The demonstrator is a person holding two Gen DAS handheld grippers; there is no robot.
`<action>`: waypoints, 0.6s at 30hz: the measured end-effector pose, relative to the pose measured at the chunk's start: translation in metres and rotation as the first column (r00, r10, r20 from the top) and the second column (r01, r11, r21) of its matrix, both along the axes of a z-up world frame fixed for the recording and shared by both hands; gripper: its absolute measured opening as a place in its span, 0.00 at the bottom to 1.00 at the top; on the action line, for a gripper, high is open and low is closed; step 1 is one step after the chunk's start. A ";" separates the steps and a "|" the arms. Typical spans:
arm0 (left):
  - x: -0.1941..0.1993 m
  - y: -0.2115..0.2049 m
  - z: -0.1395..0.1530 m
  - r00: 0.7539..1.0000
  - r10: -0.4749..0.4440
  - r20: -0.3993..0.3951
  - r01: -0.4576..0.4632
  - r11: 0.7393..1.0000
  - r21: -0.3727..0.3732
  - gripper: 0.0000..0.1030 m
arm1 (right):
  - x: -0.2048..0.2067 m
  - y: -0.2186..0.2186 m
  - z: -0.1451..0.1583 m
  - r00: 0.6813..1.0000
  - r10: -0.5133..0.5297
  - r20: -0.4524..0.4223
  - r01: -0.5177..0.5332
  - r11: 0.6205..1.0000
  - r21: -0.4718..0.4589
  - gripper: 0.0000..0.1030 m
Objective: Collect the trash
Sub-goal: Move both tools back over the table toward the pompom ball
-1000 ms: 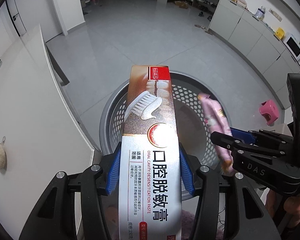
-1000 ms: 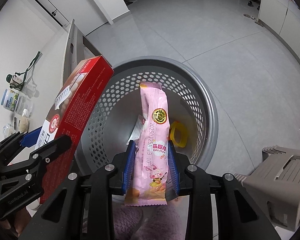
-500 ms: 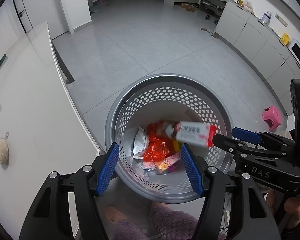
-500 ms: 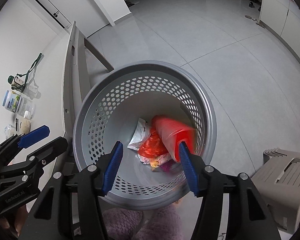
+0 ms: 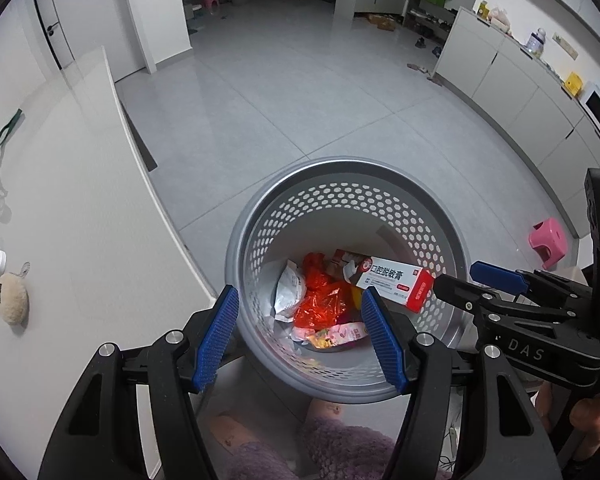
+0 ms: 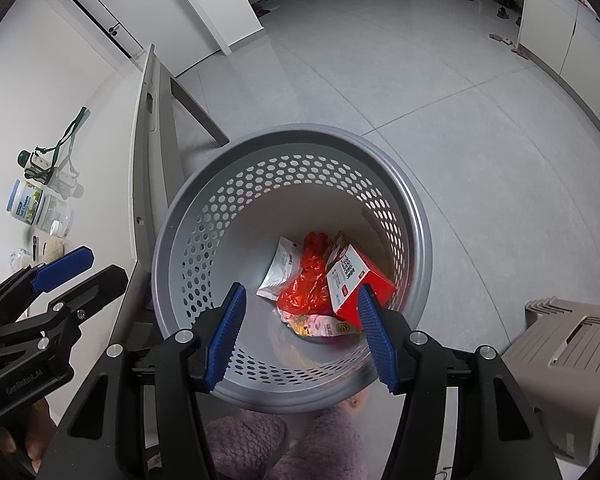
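Jaws wide on both: left gripper (image 5: 300, 336) and right gripper (image 6: 300, 332) hung empty over bin (image 5: 452, 240). Box (image 5: 392, 282) and pink wrapper (image 6: 328, 326) lay inside on red bag (image 6: 304, 288); positioned above, presumably for drops.
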State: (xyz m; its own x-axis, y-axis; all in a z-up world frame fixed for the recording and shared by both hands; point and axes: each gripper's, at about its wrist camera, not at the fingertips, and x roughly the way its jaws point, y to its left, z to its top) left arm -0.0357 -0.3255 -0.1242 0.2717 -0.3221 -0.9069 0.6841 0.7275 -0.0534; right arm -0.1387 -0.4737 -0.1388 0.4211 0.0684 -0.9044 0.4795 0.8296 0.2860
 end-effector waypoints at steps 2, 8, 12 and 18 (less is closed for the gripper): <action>0.001 0.003 0.003 1.000 0.006 0.005 -0.006 1.000 -0.005 0.61 | 0.002 0.003 0.003 1.000 0.004 0.003 -0.004 1.000 -0.003 0.54; 0.003 0.018 0.014 0.999 0.020 0.030 -0.020 1.000 -0.020 0.61 | 0.006 0.015 0.014 1.000 0.014 0.020 -0.014 1.000 -0.015 0.55; 0.007 0.029 0.024 0.998 0.033 0.045 -0.031 0.999 -0.033 0.62 | 0.010 0.025 0.020 0.999 0.022 0.028 -0.021 1.000 -0.021 0.55; 0.021 0.056 0.036 0.996 0.070 0.064 -0.066 0.996 -0.054 0.65 | 0.024 0.044 0.030 0.998 0.046 0.042 -0.044 0.998 -0.036 0.58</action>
